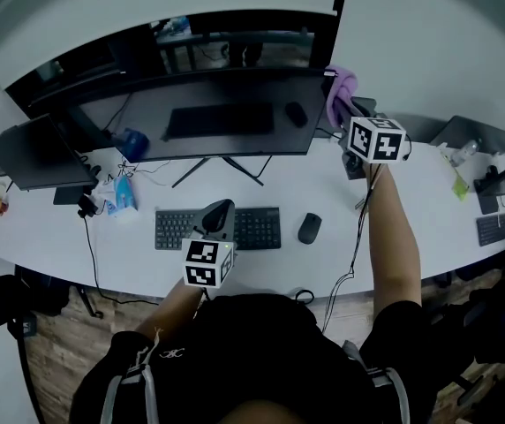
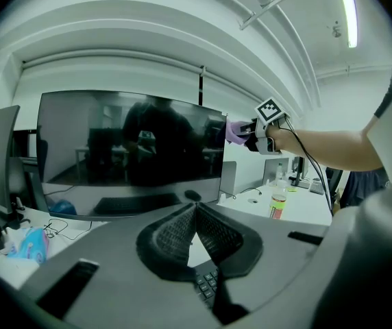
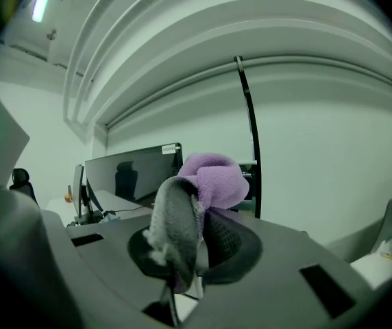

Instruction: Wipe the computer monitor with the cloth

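The left gripper (image 1: 219, 210) hangs low, closest to the person's chest, above the near edge of the desk (image 1: 411, 203). Its jaws are pressed together at the tips with nothing between them. Just under it lies the black keyboard (image 1: 235, 228), with a black mouse (image 1: 309, 228) beside the keyboard's right end.

The right gripper (image 3: 199, 214) is held out at arm's length, clenched on the purple cloth (image 3: 213, 177). The cloth bunches above the jaws and drapes grey over the left one. From the head view the cloth sits at the upper right corner of the computer monitor (image 1: 208, 117), against its right edge. The dark screen stretches leftward from there, unobstructed.

Right of the monitor the desk lies bare as far as the clutter at the desk's right end. A second, smaller monitor (image 1: 32, 153) stands off the left edge, with a blue packet (image 1: 122, 193) and cables between the two.
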Available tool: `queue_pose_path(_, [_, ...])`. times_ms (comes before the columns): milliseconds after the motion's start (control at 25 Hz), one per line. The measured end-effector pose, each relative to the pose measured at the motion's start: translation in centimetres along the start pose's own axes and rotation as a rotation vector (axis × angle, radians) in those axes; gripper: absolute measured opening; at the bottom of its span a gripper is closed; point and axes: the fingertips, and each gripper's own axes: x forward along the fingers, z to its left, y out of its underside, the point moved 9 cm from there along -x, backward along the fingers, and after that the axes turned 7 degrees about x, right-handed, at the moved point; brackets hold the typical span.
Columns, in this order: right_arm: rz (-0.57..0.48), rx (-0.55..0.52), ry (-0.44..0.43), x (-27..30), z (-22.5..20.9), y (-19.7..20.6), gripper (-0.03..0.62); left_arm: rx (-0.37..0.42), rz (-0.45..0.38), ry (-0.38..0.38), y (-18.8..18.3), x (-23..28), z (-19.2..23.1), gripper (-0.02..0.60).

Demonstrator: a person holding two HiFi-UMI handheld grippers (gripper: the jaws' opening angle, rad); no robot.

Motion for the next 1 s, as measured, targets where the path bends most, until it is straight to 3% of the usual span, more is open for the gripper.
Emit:
queue_pose_path(720, [0.144,0.034,0.034,1.6,-1.1,7.6,0.061,-0.019,0.030,-0.021,1.0,0.0,0.5,0.014])
queue_pose_path(1000, [0.219,0.094,0.049,2.6,-1.8,12.2,0.062,-0.032,0.065,-0.031,1.8,0.4,0.7,0.014])
